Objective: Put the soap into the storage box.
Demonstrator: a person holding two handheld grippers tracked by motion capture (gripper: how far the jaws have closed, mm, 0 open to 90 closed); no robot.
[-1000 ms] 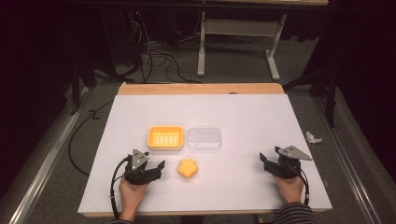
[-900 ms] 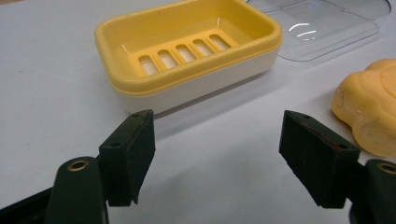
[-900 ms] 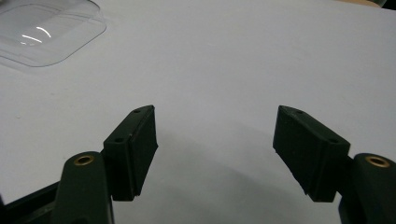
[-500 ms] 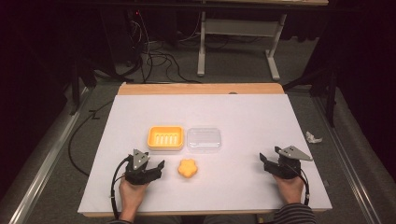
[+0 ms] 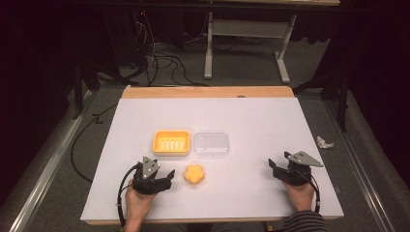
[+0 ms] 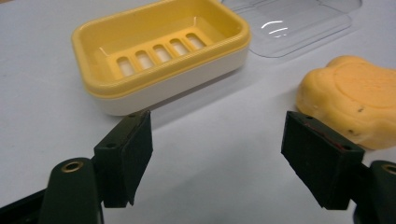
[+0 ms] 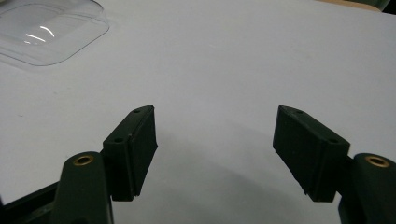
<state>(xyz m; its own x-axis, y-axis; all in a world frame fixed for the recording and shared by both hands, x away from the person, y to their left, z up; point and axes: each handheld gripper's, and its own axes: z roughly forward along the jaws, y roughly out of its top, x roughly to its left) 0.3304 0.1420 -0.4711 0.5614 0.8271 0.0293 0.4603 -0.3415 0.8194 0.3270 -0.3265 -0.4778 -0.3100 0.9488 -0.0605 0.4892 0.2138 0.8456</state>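
No lettering, label, brand, number or sign is showing legibly anywhere in these views. The yellow soap dish [image 6: 159,51], the clear lid [image 6: 289,23] and the orange soap [image 6: 355,98] are all presenting plain, unmarked faces, and the white surface [image 5: 241,116] is carrying no print.
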